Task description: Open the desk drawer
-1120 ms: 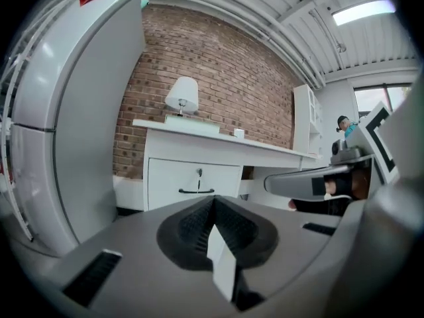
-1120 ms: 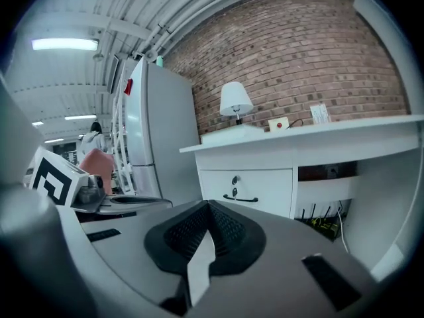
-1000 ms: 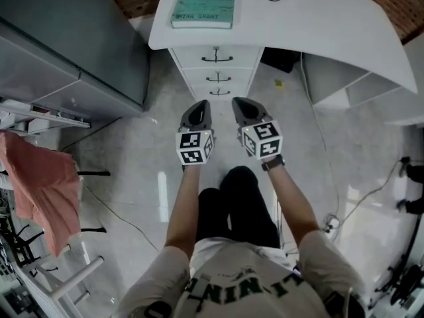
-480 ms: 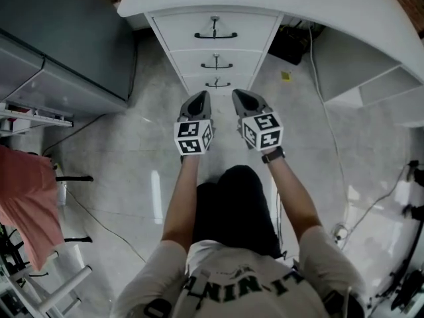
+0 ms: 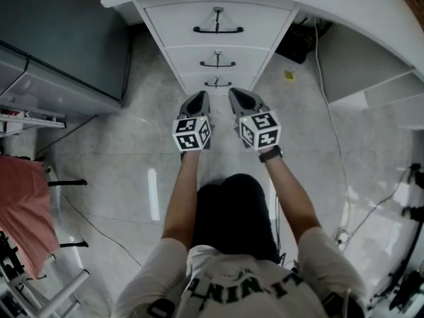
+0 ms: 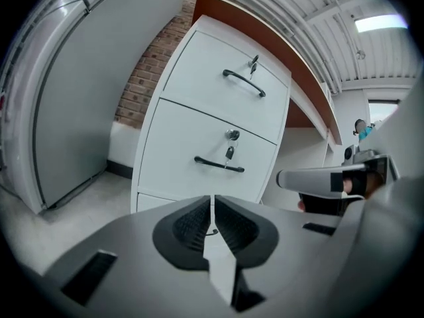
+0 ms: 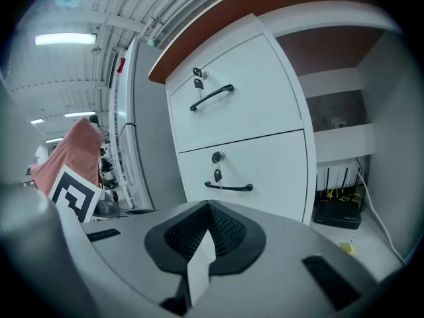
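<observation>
The white drawer unit [image 5: 218, 45] under the desk has three shut drawers, each with a dark handle. In the head view the top handle [image 5: 218, 29], middle handle [image 5: 217, 63] and bottom handle [image 5: 217, 83] line up just beyond my grippers. My left gripper [image 5: 197, 98] and right gripper [image 5: 237, 95] hang side by side low in front of the bottom drawer, both shut and empty, touching nothing. The left gripper view shows the shut left gripper [image 6: 212, 203] below the middle handle [image 6: 218, 165]. The right gripper [image 7: 209, 209] points at the middle handle [image 7: 228, 187], where a small key hangs.
A tall grey cabinet [image 5: 59, 38] stands left of the drawers. A black box [image 5: 298, 42] with cables sits under the desk on the right, and a white cable [image 5: 331, 144] trails over the floor. A pink cloth [image 5: 23, 211] hangs on a rack at far left.
Both grippers have come down in front of the drawer unit, from about the top drawer's height toward the lowest. The drawers look larger now, and the desk top with its book has left view.
</observation>
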{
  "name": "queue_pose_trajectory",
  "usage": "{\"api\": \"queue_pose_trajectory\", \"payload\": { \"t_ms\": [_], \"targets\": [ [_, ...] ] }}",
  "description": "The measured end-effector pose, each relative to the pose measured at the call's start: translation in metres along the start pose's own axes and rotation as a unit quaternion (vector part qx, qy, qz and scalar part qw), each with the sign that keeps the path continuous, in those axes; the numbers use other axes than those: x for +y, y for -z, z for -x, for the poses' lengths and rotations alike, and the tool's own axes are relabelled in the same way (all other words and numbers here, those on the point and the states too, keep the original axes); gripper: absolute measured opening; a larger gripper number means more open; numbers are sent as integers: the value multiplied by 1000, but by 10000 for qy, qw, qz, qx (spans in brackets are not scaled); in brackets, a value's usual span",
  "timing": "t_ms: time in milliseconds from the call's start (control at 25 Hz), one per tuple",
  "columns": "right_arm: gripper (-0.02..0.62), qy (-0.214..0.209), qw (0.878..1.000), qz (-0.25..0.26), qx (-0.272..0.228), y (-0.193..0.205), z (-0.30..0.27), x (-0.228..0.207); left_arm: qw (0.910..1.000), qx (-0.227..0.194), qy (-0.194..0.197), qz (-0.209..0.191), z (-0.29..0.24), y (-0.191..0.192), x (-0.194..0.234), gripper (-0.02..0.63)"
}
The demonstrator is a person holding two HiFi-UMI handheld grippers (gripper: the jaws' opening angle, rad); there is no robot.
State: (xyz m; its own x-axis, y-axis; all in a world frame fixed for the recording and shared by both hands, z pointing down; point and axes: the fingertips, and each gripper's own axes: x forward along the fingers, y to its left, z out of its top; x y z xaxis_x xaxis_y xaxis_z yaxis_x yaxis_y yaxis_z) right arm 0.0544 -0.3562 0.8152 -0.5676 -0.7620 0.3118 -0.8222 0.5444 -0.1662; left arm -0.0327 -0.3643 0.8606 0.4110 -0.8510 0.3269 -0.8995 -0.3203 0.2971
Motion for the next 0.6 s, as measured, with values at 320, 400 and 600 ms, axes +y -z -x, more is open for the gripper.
{"api": "queue_pose_trajectory", "payload": {
  "t_ms": [320, 400, 600],
  "targets": [
    [2, 159, 9989, -437, -74, 27, -21, -13, 9960, 128, 9, 880, -35, 36, 23, 29],
    [2, 183, 9987, -474, -62, 34, -25, -14, 9931, 189, 45, 1158, -43, 48, 28, 42],
    [1, 191, 9986, -483, -12, 48, -33, -16, 9804, 280, 173, 1943, -65, 74, 41, 87]
  ]
}}
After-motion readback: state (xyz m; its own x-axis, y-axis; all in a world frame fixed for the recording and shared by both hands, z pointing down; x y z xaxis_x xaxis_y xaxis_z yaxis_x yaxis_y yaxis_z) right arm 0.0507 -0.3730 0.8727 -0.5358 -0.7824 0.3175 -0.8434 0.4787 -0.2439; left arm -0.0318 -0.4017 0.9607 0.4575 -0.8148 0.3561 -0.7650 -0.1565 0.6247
